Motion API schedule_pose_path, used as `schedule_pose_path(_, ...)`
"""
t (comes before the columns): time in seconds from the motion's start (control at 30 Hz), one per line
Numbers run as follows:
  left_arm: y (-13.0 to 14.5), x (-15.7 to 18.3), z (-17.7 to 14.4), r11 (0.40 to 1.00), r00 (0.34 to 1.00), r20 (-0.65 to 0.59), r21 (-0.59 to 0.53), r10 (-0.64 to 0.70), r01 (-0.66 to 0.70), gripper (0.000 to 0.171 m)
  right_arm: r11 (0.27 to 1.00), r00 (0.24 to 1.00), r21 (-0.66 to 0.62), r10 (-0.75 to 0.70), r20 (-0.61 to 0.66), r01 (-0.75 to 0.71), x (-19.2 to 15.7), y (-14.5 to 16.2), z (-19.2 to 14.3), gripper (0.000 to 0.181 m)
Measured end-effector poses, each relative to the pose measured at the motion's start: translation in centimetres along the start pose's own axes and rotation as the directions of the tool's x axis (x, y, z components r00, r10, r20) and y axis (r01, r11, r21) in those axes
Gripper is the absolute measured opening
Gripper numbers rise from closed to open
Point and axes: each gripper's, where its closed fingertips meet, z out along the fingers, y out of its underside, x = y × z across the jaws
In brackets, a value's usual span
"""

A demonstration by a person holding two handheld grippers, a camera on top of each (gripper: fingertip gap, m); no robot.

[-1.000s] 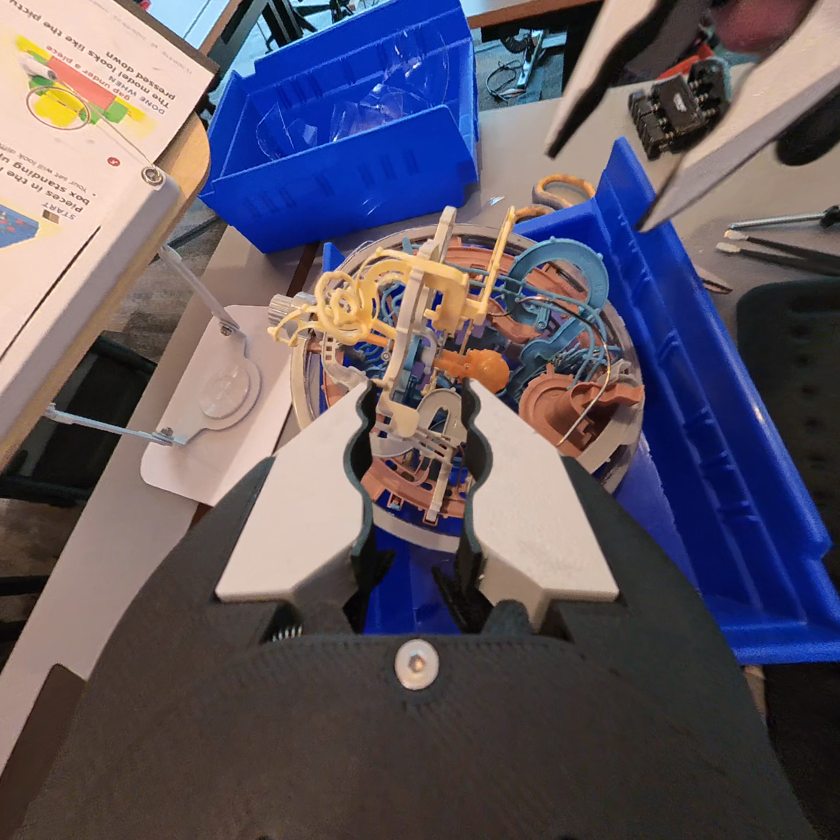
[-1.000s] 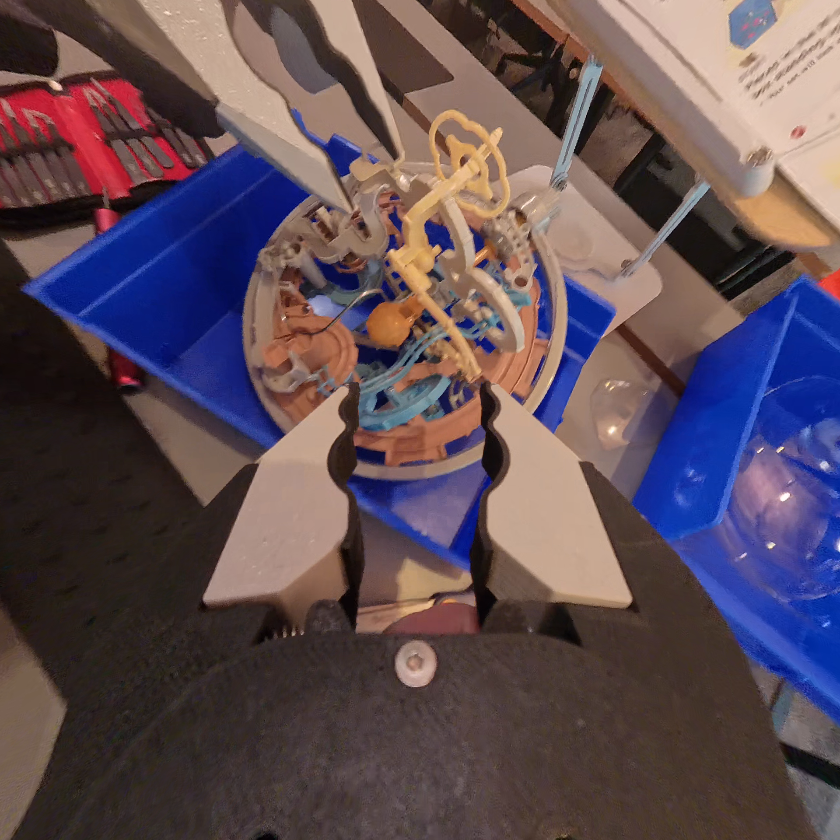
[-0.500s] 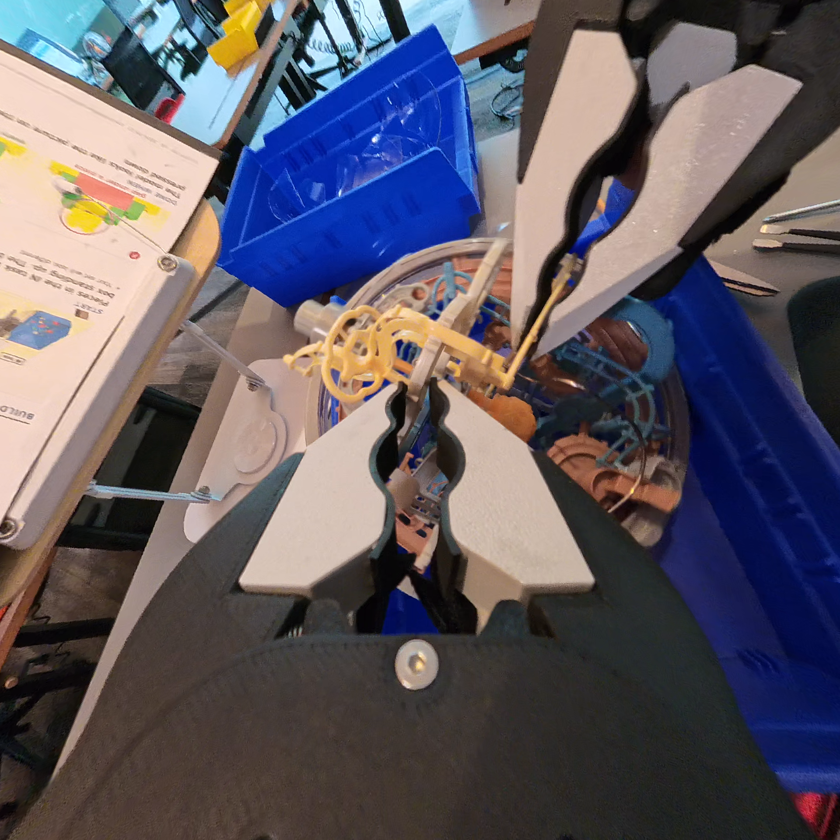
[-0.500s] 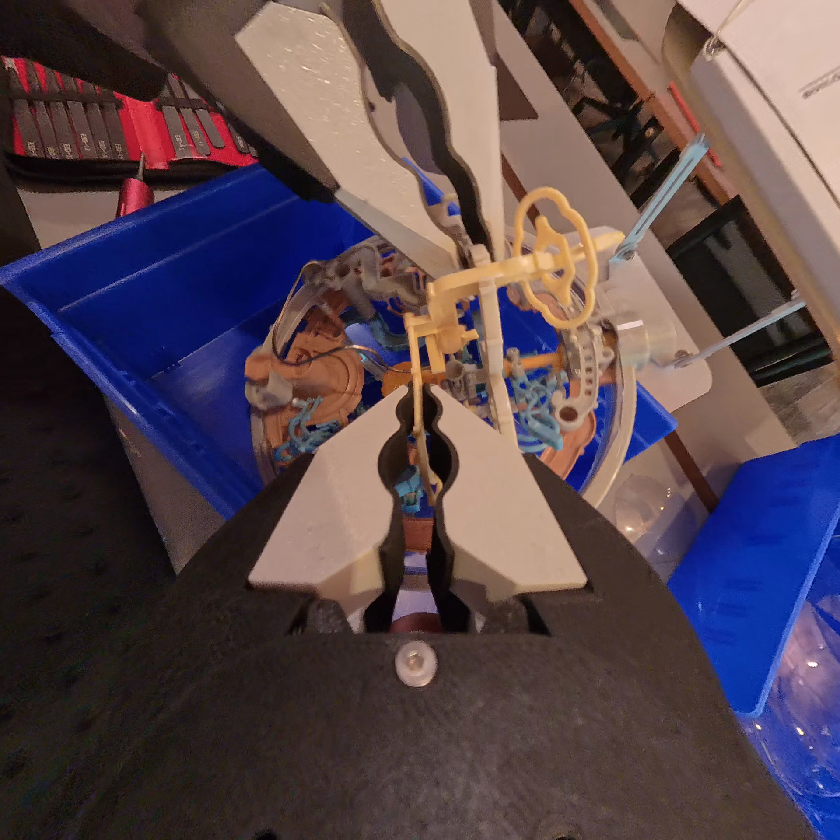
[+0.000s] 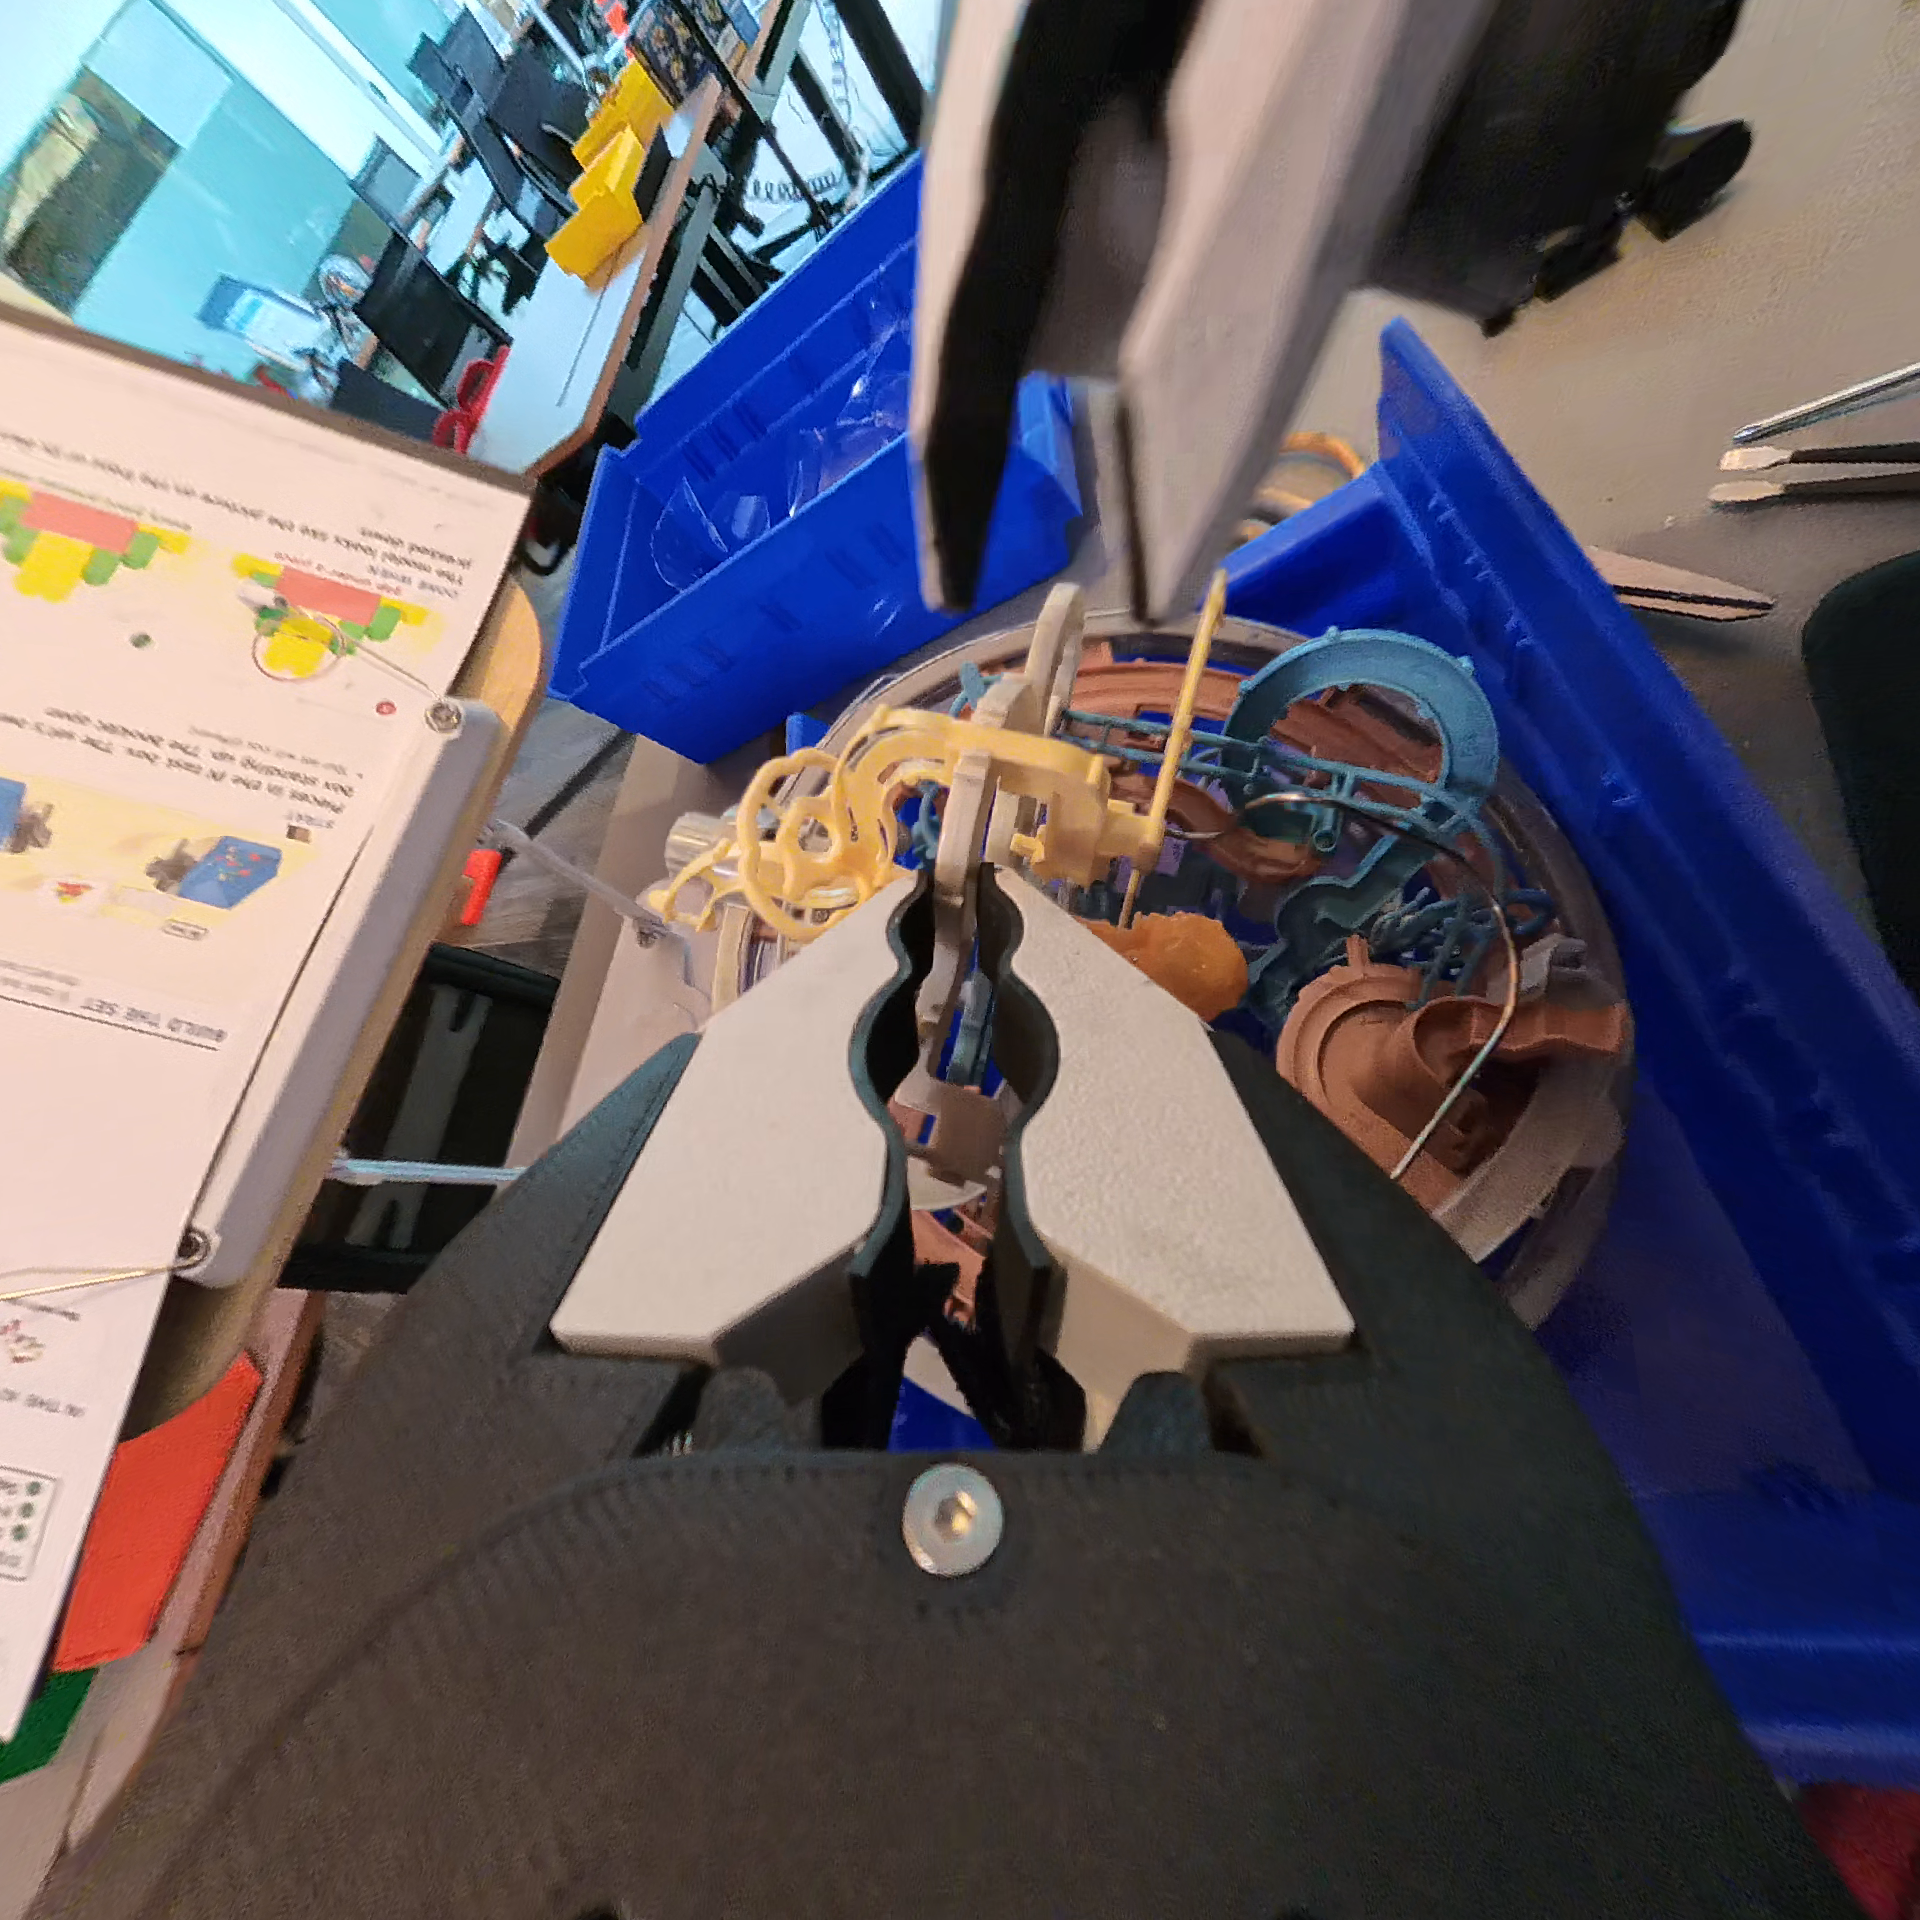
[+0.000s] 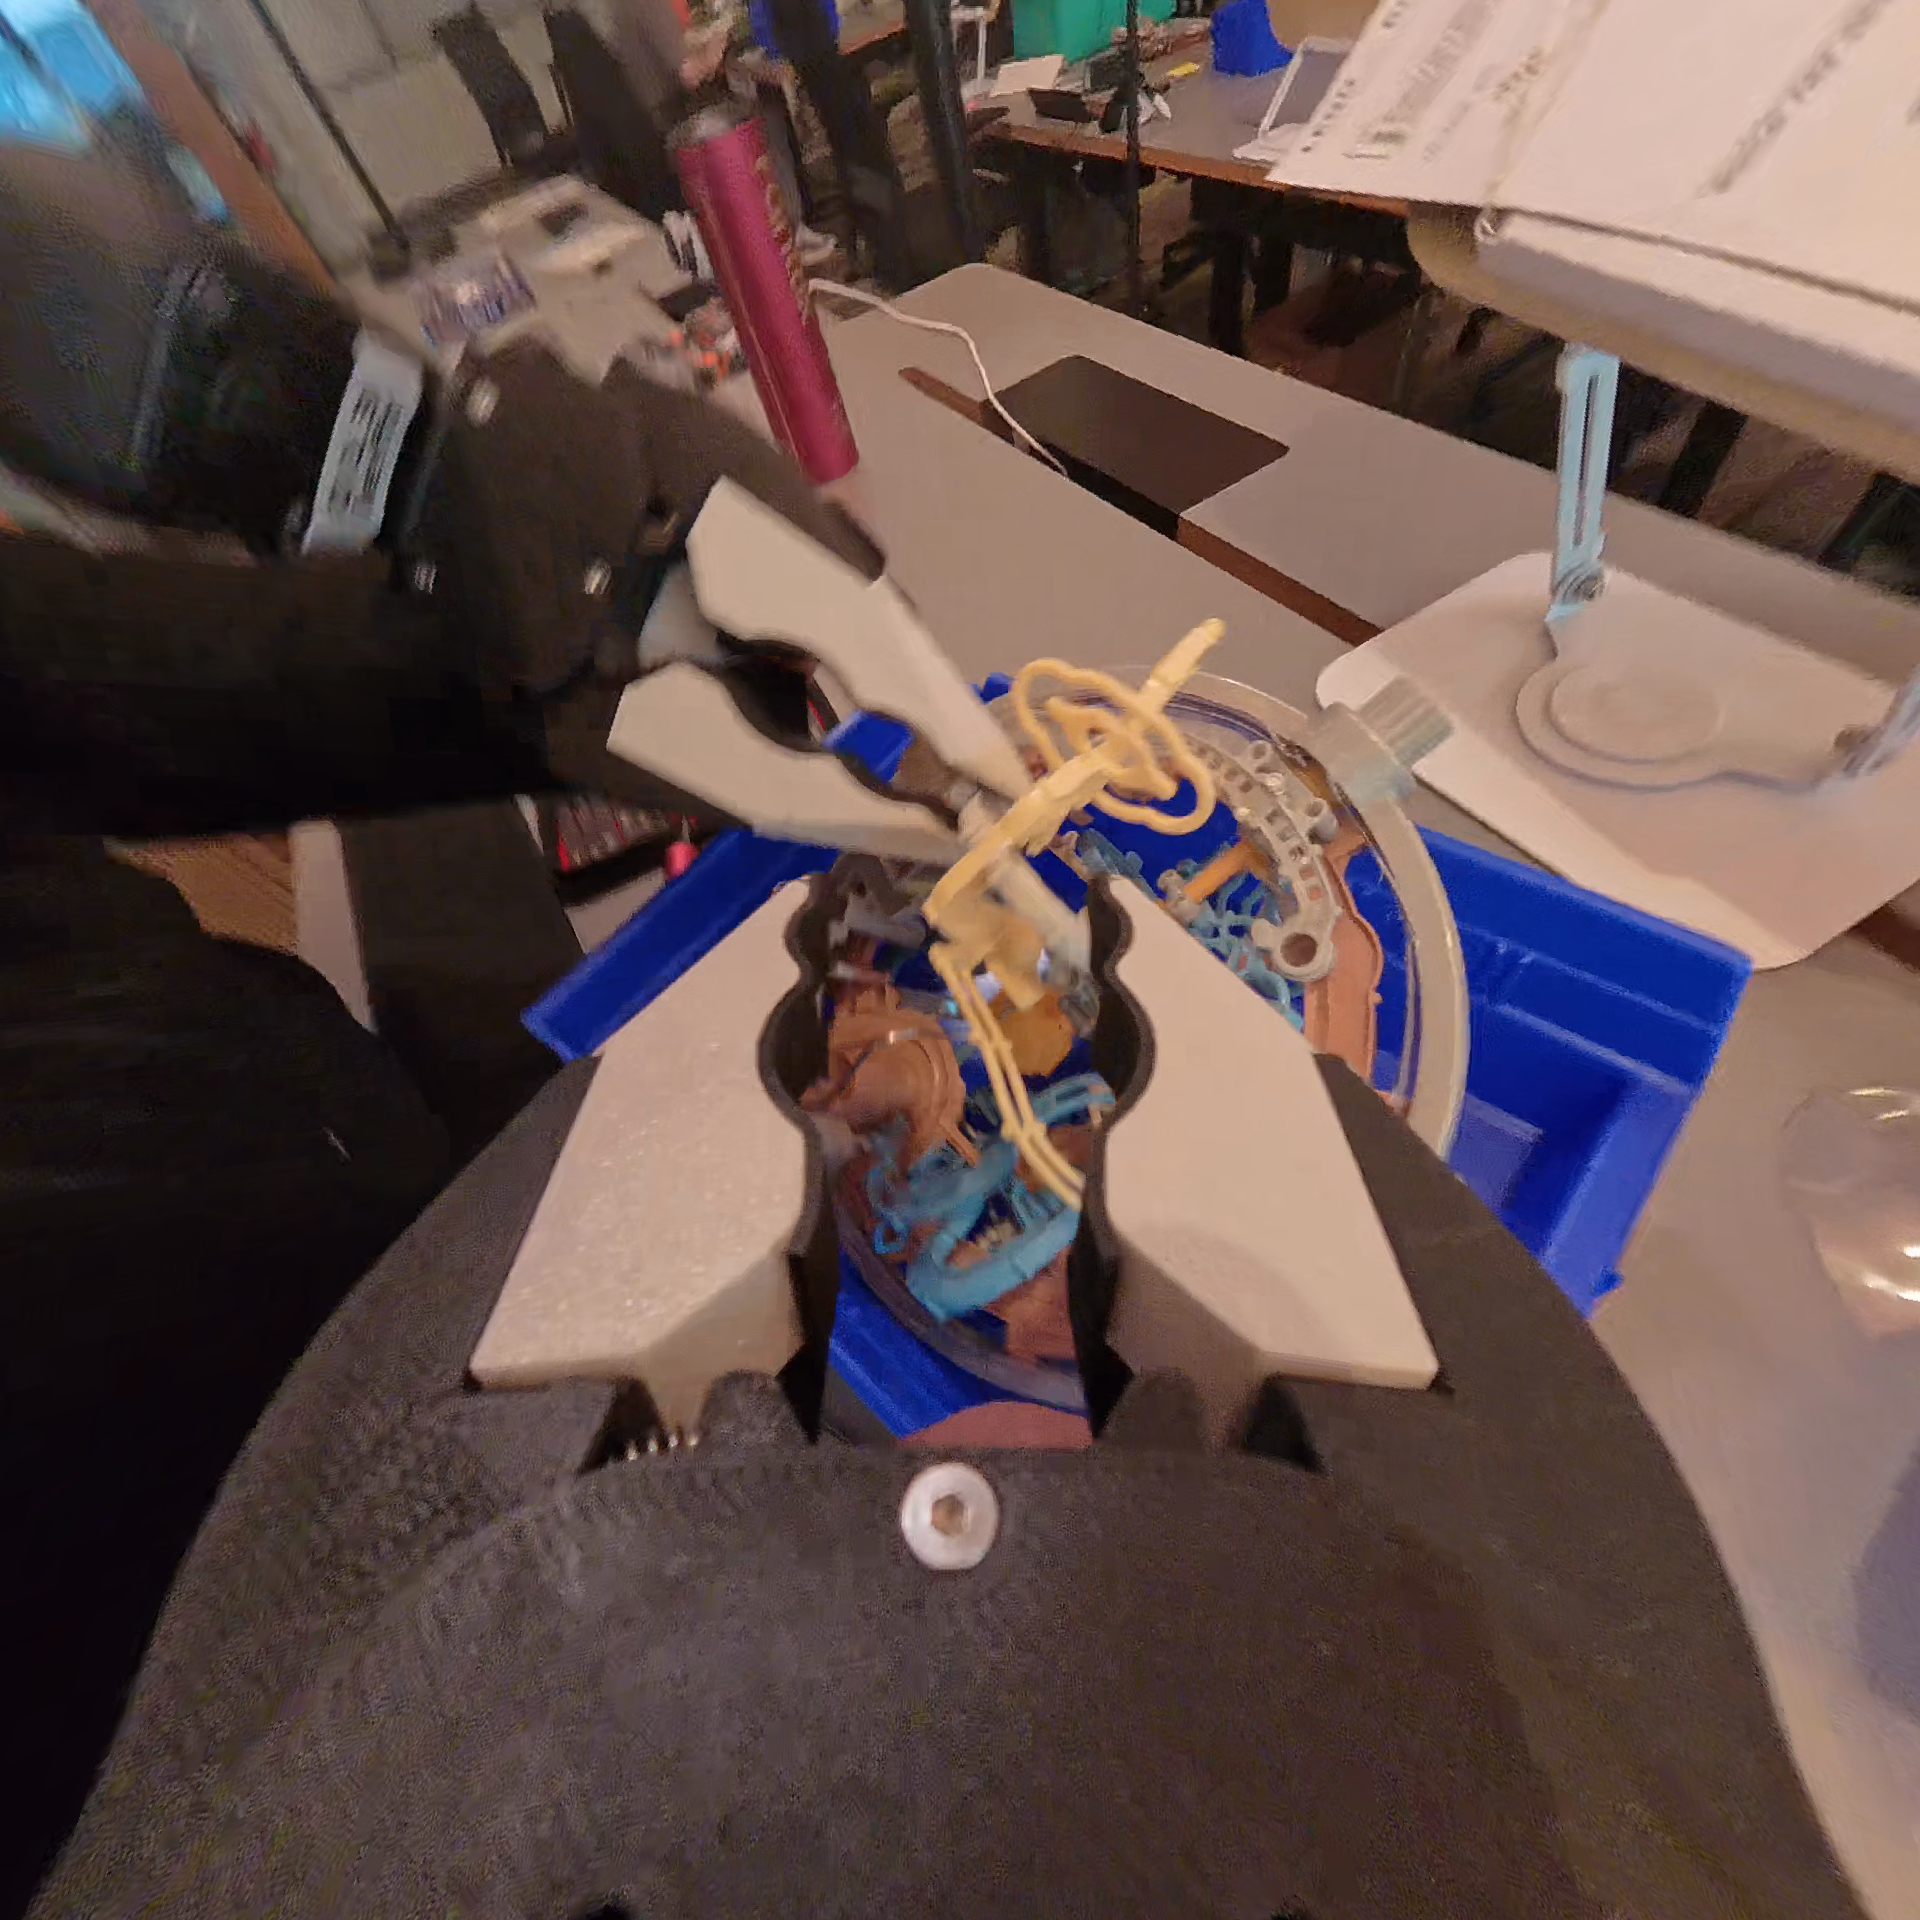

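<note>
A round marble-maze model [image 5: 1351,831] of cream, blue, brown, orange and grey plastic tracks sits in a clear half dome inside a blue bin [image 5: 1704,883]. My left gripper [image 5: 951,899] is shut on a thin grey upright piece [image 5: 961,821] near the model's middle, beside the cream looped track [image 5: 821,831]. My right gripper [image 5: 1049,608] hangs open just above the model's far side, close to a thin cream rod [image 5: 1184,727]. In the right wrist view my right gripper [image 6: 951,914] is open and astride the cream track [image 6: 987,904], and the left gripper [image 6: 982,810] pinches the model [image 6: 1299,935] from the left.
A second blue bin [image 5: 790,582] with clear domes stands behind. An instruction sheet on a stand [image 5: 208,748] rises at the left, its white base [image 6: 1621,727] beside the bin [image 6: 1558,997]. Tweezers and tools [image 5: 1818,473] lie at the right. A black-sleeved arm [image 6: 260,675] reaches in. Some 5 centimetres of space lies between my two pairs of fingers.
My right gripper was shut on the thin cream rod half a second ago; it has opened, let go and lifted back. My left gripper closed on the grey piece and stays shut.
</note>
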Motion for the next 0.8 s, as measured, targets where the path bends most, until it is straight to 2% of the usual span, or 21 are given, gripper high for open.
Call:
schedule_pose_path(0.07, -0.4, 0.4, -0.1, 0.999, 0.999, 0.006, 0.004, 0.039, -0.039, 0.005, 0.986, 0.98, 0.031, 0.162, 0.111, -0.167, 0.1, -0.7, 0.6, 0.05)
schedule_pose_path(0.13, -0.1, 0.3, -0.1, 0.995, 0.996, 0.038, -0.067, 0.075, -0.072, 0.006, 0.95, 0.918, 0.011, 0.298, 0.262, -0.312, -0.2, -0.9, 1.0, 0.044)
schedule_pose_path(0.2, -0.3, 0.6, -0.1, 0.991, 0.993, 0.041, -0.072, 0.115, -0.111, 0.005, 0.93, 0.858, -0.073, 0.362, 0.363, -0.362, -0.9, -0.1, 1.6, 0.038)
schedule_pose_path(0.27, -0.4, 0.8, -0.2, 0.993, 0.994, 0.042, -0.062, 0.1, -0.097, 0.005, 0.917, 0.826, -0.112, 0.395, 0.401, -0.384, -1.1, 0.0, 2.2, 0.038)
schedule_pose_path(0.37, -0.4, 1.1, -0.4, 0.996, 0.996, 0.022, -0.042, 0.083, -0.082, 0.004, 0.912, 0.821, -0.14, 0.408, 0.398, -0.386, -1.0, 0.0, 2.6, 0.028)
schedule_pose_path(0.43, -0.5, 1.4, -0.4, 0.997, 0.997, 0.019, -0.021, 0.073, -0.073, 0.003, 0.923, 0.848, -0.154, 0.385, 0.364, -0.353, -0.6, 0.5, 2.9, 0.01)
schedule_pose_path(0.57, -0.3, 1.3, 0.1, 0.999, 0.998, 0.056, -0.001, -0.033, 0.033, 0.004, 0.916, 0.838, -0.137, 0.4, 0.371, -0.376, -0.1, 0.3, 3.4, 0.009)
schedule_pose_path(0.63, -0.1, 1.4, 0.4, 0.998, 0.997, 0.061, -0.021, -0.052, 0.054, 0.022, 0.912, 0.847, -0.096, 0.407, 0.341, -0.399, 0.5, 0.0, 3.6, 0.009)
schedule_pose_path(0.67, -0.2, 1.3, 0.5, 0.996, 0.993, 0.083, -0.006, -0.086, 0.087, 0.025, 0.914, 0.858, -0.083, 0.401, 0.322, -0.396, 0.7, -0.1, 3.7, 0.009)
schedule_pose_path(0.7, -0.1, 1.1, 0.5, 0.994, 0.989, 0.102, -0.01, -0.109, 0.111, 0.02, 0.919, 0.867, -0.076, 0.39, 0.309, -0.387, 0.7, -0.1, 3.8, 0.009)
schedule_pose_path(0.73, 0.1, 0.5, 0.4, 0.99, 0.982, 0.132, -0.015, -0.134, 0.137, 0.006, 0.922, 0.872, -0.07, 0.382, 0.307, -0.38, 0.5, 0.0, 3.9, 0.009)
schedule_pose_path(0.8, 0.0, 0.3, 0.3, 0.988, 0.981, 0.116, 0.018, -0.155, 0.154, 0.005, 0.931, 0.885, -0.031, 0.354, 0.303, -0.363, 0.5, -0.2, 3.9, 0.008)
